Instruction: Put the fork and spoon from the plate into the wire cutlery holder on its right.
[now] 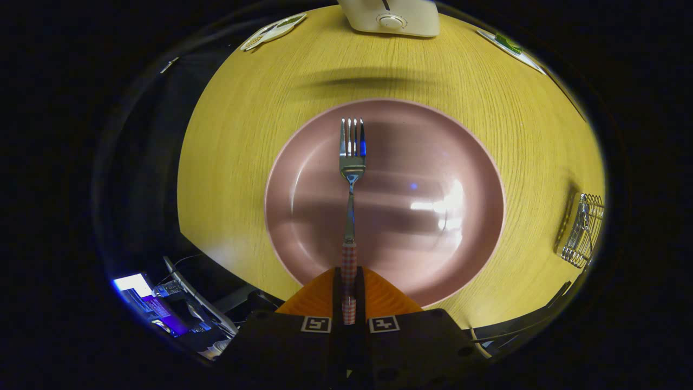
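I have the fork (351, 206) clamped by its handle in the gripper (349, 295), tines pointing straight ahead over the plate (303, 216). The holder (582, 230) sits at centre right, so I'd swing right.

Gripper view, looking steeply down, close above plate (303, 216), table (233, 162)

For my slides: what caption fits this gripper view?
Claw shut on the fork handle, held over the pink plate; wire holder waits beyond it.
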A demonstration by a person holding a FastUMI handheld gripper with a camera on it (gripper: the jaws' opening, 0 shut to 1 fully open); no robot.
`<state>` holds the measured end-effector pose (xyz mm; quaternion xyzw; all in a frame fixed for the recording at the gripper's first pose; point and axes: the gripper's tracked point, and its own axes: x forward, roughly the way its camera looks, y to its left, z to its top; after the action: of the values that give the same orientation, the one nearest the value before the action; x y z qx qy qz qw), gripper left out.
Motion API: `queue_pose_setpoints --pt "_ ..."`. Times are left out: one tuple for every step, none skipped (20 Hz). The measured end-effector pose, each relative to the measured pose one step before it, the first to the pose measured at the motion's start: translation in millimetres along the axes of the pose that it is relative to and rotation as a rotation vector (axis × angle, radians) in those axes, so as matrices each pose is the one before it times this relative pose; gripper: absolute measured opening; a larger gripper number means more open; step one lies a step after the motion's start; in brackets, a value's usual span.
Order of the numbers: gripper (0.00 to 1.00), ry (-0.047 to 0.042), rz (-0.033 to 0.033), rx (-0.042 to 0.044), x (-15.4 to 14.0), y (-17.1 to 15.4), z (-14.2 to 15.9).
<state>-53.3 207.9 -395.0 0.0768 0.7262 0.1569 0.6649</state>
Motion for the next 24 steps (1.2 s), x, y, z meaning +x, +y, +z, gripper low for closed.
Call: queue_pose_setpoints --pt "0.11 -0.00122 0.01390 -0.01251 -11.00 -2.24 0.30" --pt "0.11 -0.00674 0.01076 -0.02060 -13.19 -3.24 0.61" --pt "0.10 -0.00726 0.00392 -0.02810 -14.37 -4.82 0.77" --pt "0.10 -0.00930 -0.00288 -0.03351 -15.58 -6.66 0.73" --pt "0.10 -0.00800 -0.00275 -0.03375 -16.56 -7.11 0.56" --pt "0.10 -0.00719 0.00084 -0.03200 -14.99 -7.68 0.63" --pt "0.10 -0.00419 0.00099 -0.02476 -17.26 -7.41 -1.18" --pt "0.10 -0.00291 -0.00206 -0.02378 -15.92 -8.81 -2.11" --pt "0.10 -0.00039 -0.00672 -0.01936 -16.16 -11.04 -3.10" --pt "0.10 0.00073 -0.00441 -0.01332 -14.27 -10.64 -3.05" --pt "0.11 0.00815 0.00128 -0.00852 -14.27 -9.79 -5.12" --pt "0.10 0.01421 -0.00316 -0.00807 -12.54 -10.64 -7.16" --pt "0.10 0.01813 -0.00713 -0.00081 -10.80 -12.12 -7.92" --pt "0.10 0.01770 -0.00548 0.00542 -8.68 -11.24 -7.58" --pt "0.10 0.01771 -0.00577 0.00686 -7.70 -10.58 -6.83" --pt "0.10 0.01390 -0.00618 0.00907 -7.36 -9.55 -8.41" --pt "0.10 0.01199 -0.00742 0.00869 -6.47 -10.50 -6.44" --pt "0.10 0.00937 -0.00631 0.00971 -4.93 -9.83 -4.23" --pt "0.10 0.01246 -0.00777 0.00958 -4.30 -9.41 -6.36" --pt "0.10 0.01924 -0.01410 0.00524 -4.11 -11.85 -6.28" --pt "0.10 0.02113 -0.01365 0.00259 -3.02 -11.38 -6.00" --pt "0.10 0.02091 -0.01022 0.00658 -3.23 -9.93 -5.98" --pt "0.10 0.01885 -0.01221 0.00766 -1.70 -9.41 -4.83" --pt "0.10 0.01642 -0.01203 0.00368 -1.74 -9.77 -4.04"
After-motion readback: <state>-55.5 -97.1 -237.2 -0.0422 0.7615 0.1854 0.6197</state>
